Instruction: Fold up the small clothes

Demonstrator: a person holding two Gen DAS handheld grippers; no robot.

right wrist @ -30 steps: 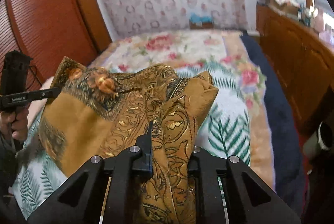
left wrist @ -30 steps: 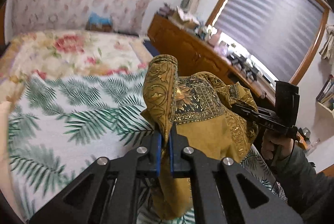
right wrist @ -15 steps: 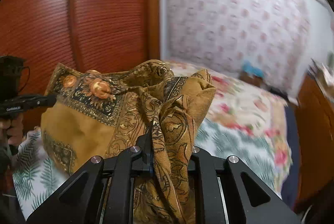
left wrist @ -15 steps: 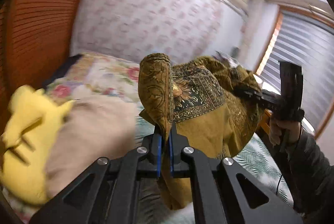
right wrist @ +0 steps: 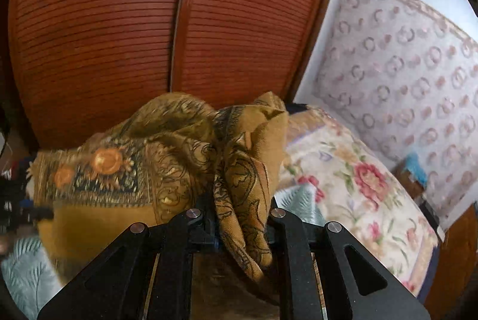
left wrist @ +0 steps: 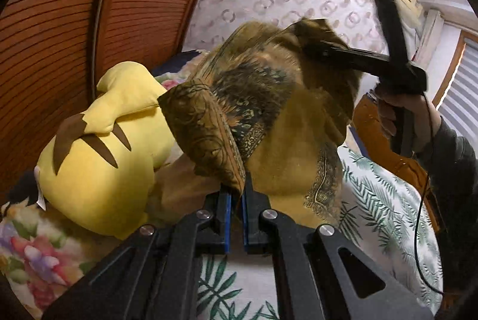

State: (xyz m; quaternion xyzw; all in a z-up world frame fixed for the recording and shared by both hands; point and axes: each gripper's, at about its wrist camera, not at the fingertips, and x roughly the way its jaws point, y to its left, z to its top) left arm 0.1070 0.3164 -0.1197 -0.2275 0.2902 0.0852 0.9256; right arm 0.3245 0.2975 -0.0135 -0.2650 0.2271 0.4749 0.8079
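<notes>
Mustard patterned cloth [left wrist: 277,123] aloft, left claw [left wrist: 236,194] pinching one corner, right claw [right wrist: 242,218] angled down, pinching another

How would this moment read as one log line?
left hand-held gripper: shut on scarf | right hand-held gripper: shut on scarf | scarf: held above bed

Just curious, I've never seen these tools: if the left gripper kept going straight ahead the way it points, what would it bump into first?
Probably the mustard patterned cloth it already pinches; behind that, seemingly bedding.
</notes>
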